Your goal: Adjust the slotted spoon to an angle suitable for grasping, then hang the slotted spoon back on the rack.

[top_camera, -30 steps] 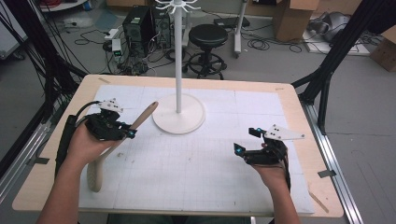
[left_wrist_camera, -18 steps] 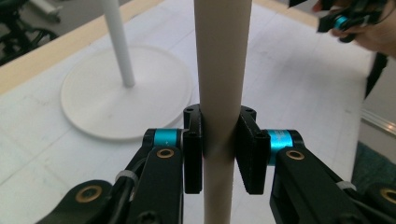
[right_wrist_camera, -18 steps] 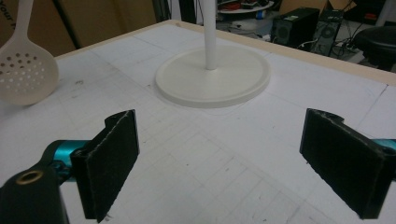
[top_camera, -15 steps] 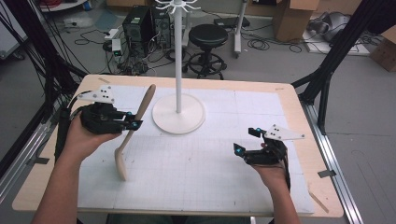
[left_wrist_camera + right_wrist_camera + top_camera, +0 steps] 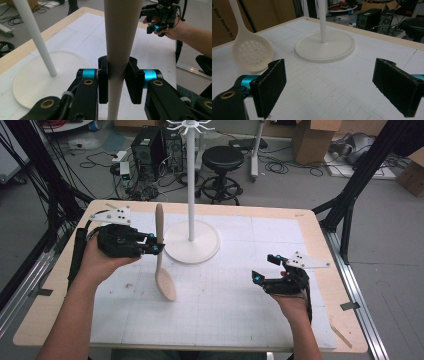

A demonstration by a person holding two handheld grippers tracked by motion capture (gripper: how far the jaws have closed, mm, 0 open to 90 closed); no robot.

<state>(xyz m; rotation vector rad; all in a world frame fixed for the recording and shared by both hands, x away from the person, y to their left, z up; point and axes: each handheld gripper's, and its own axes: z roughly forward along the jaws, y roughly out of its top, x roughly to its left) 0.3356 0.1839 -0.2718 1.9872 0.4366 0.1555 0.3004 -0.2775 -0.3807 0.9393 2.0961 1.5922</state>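
Slotted spoon (image 5: 161, 255) upright, long axis near vertical, bowl down over table (image 5: 240, 320), just left of white stand (image 5: 192, 240). Left gripper (image 5: 156, 245) jaws clenched on handle mid-length. Right gripper (image 5: 262, 269) jaws spread wide, empty, well apart on right. Left hand nearer stand.

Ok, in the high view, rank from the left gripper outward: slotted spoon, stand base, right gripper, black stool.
1. slotted spoon: clamped in the left gripper.
2. stand base: just beside it, mid-table.
3. right gripper: across the table.
4. black stool: on the floor beyond the table.
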